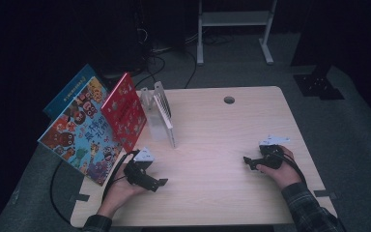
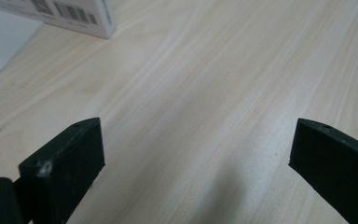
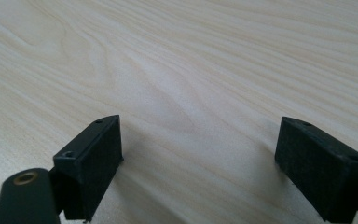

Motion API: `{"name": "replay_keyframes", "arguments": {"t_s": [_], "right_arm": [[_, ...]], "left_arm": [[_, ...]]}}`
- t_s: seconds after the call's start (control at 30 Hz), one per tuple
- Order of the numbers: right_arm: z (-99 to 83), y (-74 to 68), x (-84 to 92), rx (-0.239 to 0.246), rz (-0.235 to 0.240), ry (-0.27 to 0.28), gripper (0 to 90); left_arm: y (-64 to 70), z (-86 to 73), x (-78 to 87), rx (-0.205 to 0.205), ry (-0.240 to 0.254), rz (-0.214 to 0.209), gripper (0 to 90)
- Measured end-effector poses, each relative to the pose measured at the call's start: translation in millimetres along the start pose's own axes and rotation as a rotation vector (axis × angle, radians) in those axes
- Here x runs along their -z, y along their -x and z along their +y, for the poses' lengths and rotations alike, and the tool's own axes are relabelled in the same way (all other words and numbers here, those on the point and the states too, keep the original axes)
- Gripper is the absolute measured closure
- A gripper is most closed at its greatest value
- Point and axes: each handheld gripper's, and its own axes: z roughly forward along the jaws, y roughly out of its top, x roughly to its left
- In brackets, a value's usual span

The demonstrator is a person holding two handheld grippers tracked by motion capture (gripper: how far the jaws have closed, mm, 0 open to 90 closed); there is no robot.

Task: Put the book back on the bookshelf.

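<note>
At the bottom of the high view, two hands are seen resting on a pale wooden table point(image 1: 207, 140). The left gripper point(image 1: 160, 182) is held at the lower left of the frame, with its jaws pointed toward the lower middle. Its jaws are spread wide, and nothing is held between them. In the left gripper view, bare wood is seen between the two black jaws, and a white book corner with a barcode point(image 2: 70, 16) is seen at the upper left of that frame.

The right gripper point(image 1: 246, 161) is held at the lower right of the high view, with its jaws pointed left. Its jaws are also spread wide apart, and nothing is gripped. In the right gripper view, plain wood is seen between them. A checked sleeve point(image 1: 309, 208) is seen at the bottom right corner.

Farther up, a white book point(image 1: 164, 120) is stood on its edge left of the middle, just above the left gripper. Behind it, a clear stand point(image 1: 153, 95) is seen. To its left, a red book point(image 1: 124, 112) and a big colourful picture book point(image 1: 79, 133) are leaned at the table's left edge, with a blue book point(image 1: 66, 93) behind them. A small round hole point(image 1: 229, 100) is seen near the table's far edge. Nothing is placed between the grippers and the books.
</note>
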Motion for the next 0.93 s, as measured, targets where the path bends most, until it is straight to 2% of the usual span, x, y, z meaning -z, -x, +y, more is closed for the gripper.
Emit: {"name": "replay_keyframes", "arguments": {"t_s": [0.23, 0.47, 0.57, 0.8, 0.93], "right_arm": [[0.0, 0.0, 0.0, 0.0, 0.0, 0.0, 13.7], [0.0, -0.1, 0.0, 0.0, 0.0, 0.0, 13.7], [0.0, -0.1, 0.1, 0.0, -0.001, 0.0, 13.7], [0.0, -0.1, 0.1, 0.0, -0.001, 0.0, 13.7], [-0.1, -0.2, 0.1, 0.0, -0.001, 0.0, 13.7]], "left_arm": [[8.0, -1.5, -14.5, -0.044, -0.053, -0.028, 1.3], [11.7, -5.5, -23.2, -0.066, -0.082, -0.028, 1.1], [12.6, -6.6, -24.9, -0.097, -0.076, -0.017, 0.0], [13.2, -9.5, -24.8, -0.105, -0.059, -0.006, 0.0], [12.5, -13.0, -24.5, -0.105, -0.03, -0.009, 0.0]]}}
